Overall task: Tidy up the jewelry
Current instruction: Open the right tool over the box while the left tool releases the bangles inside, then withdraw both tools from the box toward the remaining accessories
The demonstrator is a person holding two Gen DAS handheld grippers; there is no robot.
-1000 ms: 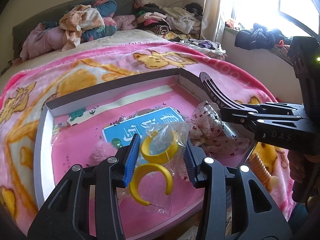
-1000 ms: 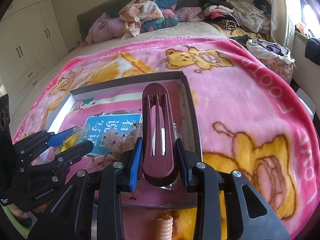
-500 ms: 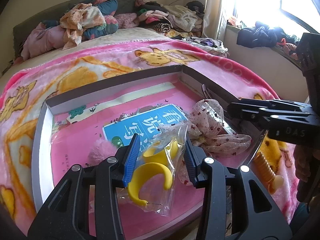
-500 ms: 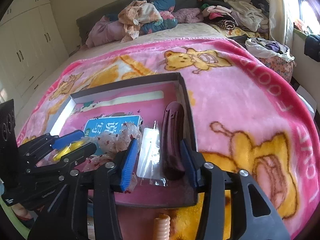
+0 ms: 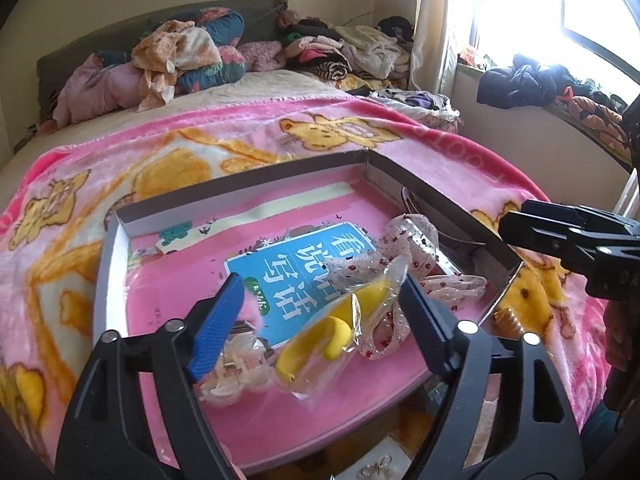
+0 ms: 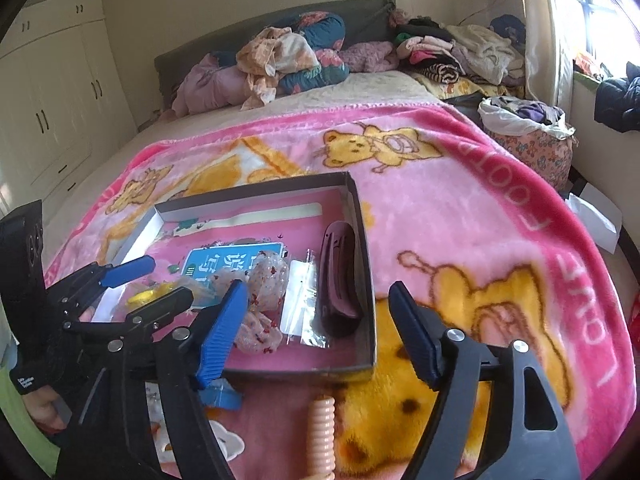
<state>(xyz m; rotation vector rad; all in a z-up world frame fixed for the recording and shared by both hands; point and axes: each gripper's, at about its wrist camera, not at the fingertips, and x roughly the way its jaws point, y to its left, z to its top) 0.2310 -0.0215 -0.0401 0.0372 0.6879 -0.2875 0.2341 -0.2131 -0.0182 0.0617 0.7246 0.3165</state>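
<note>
A shallow grey box [image 5: 240, 196] with a pink printed floor lies on the pink bear blanket. My left gripper [image 5: 318, 292] hovers over the box's near edge with its jaws opening. A clear bag of yellow hoops [image 5: 340, 320] lies loose between the fingers, leaning toward the right one. My right gripper [image 6: 316, 296] is drawn back over the box's [image 6: 256, 192] near right corner, jaws opening, holding nothing. The maroon hair clip [image 6: 338, 276] rests inside along the right wall, next to a clear bag [image 6: 300, 304]. A sheer dotted bow [image 5: 412, 248] lies mid-box.
A pink pom-pom [image 5: 250, 312] and a clear hair claw [image 5: 236, 368] lie by the left finger. A peach spiral hair tie [image 6: 320, 432] lies on the blanket before the box. Clothes [image 6: 288, 60] are piled at the bed's head, and a full basket [image 6: 528, 136] stands at the right.
Both grippers opened wide. The right one let go of the maroon clip, which now lies in the box, and drew back. The left one released the bag of yellow hoops, which tipped over.
</note>
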